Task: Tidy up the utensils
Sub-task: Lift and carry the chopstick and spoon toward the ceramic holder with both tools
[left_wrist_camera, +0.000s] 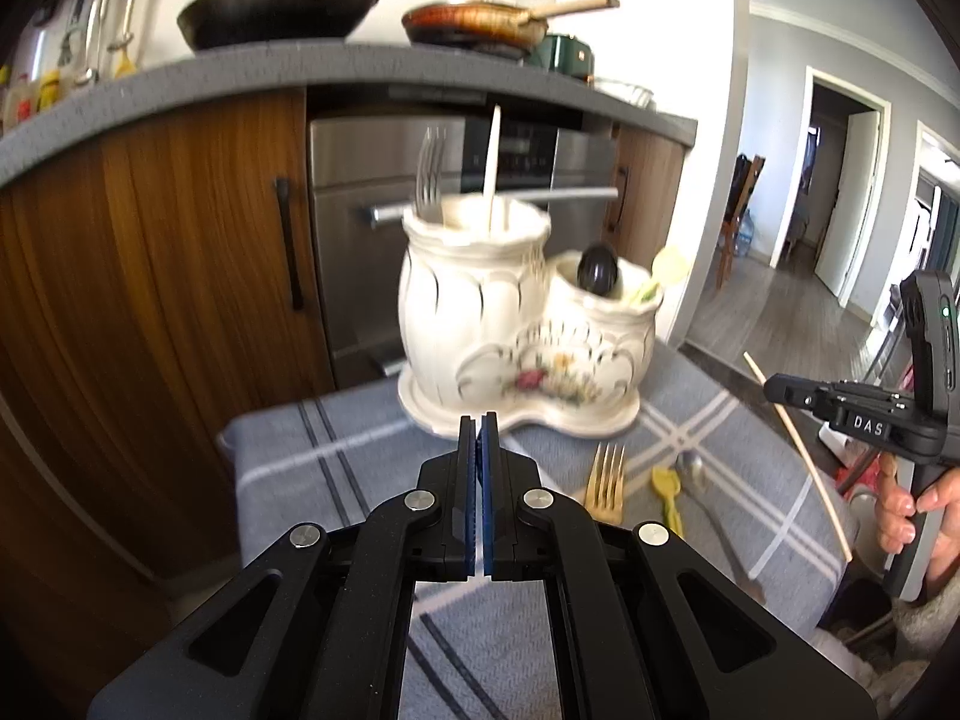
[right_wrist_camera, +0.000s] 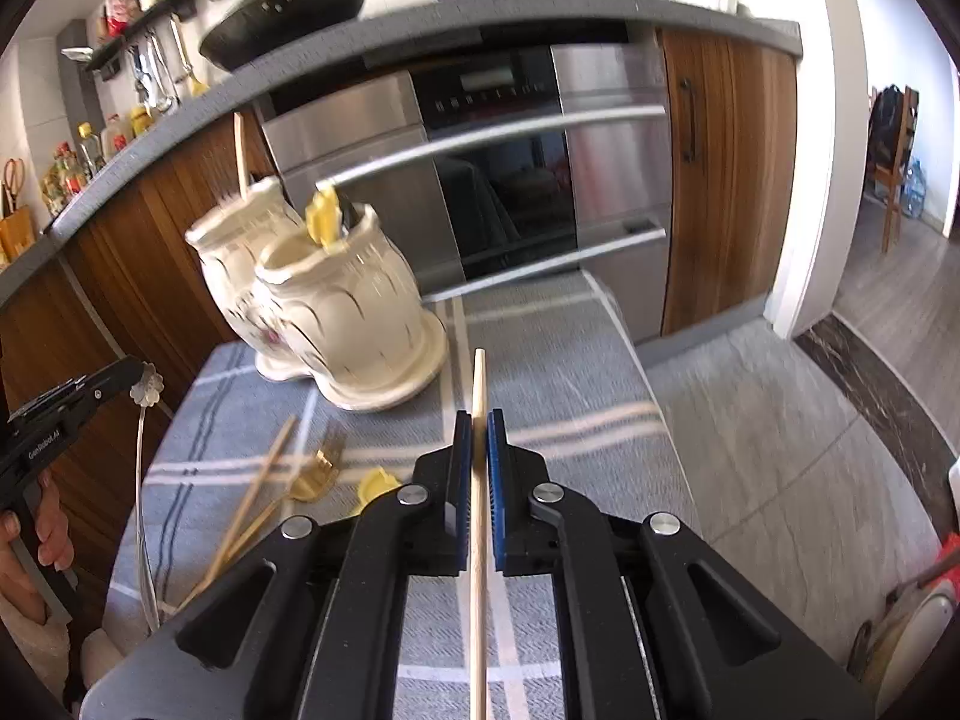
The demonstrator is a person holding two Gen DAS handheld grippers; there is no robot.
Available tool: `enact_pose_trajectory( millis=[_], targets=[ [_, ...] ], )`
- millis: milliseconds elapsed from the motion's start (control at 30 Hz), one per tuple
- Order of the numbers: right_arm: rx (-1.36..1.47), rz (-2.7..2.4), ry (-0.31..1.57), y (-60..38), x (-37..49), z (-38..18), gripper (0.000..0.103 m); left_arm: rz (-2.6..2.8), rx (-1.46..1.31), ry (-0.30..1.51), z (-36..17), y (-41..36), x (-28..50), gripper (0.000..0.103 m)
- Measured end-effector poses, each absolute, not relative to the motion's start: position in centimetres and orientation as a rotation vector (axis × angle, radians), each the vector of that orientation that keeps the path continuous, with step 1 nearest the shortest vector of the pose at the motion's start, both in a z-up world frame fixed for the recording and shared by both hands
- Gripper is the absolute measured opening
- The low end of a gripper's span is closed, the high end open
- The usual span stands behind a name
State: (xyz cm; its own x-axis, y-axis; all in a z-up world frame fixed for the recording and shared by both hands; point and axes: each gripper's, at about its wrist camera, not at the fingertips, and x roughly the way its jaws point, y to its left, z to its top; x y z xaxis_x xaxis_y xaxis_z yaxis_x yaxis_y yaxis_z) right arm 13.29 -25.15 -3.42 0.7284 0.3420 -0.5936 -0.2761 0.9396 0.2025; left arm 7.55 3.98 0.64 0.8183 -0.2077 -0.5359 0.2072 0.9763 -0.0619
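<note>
A home kitchen: frying pans (left_wrist_camera: pixel 279 6) on the countertop (right_wrist_camera: pixel 420 21) (grey), built-in oven (right_wrist_camera: pixel 504 168) below.

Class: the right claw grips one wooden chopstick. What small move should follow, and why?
Probably carry the chopstick left toward the taller pot of the ceramic holder; a chopstick already stands there, and the right claw is shut on this one.

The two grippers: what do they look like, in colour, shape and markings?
Both the left gripper and the right gripper are matte black linkages with round silver pivot pins and blue ribbed pads lining the jaws. Seen from the left wrist, the right gripper's side carries white letters "DAS" and a small green light.
</note>
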Motion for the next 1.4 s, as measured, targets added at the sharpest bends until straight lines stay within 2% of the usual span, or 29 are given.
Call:
enact_pose_trajectory(
  millis=[433, 800, 1100, 1400],
  targets=[
    [0.114, 0.382, 0.513, -23.5, 13.0, 1.8, 0.005, -0.194, 0.034, 0.440, 5.8, 4.4, 7.7, 0.002],
    [0.143, 0.400, 0.379, -19.9, 17.4, 7.4, 0.005, -0.136, 0.039, 0.354, 10.9, 5.6, 12.7, 0.002],
    [0.182, 0.397, 0.330, -18.0, 21.3, 9.0, 0.005, -0.064, 0.078, 0.273, 14.1, 5.9, 17.3, 0.002],
    [0.238, 0.407, 0.310, -17.3, 24.3, 8.5, 0.005, -0.024, 0.086, 0.240, 14.8, 5.5, 20.8, 0.002]
  ],
)
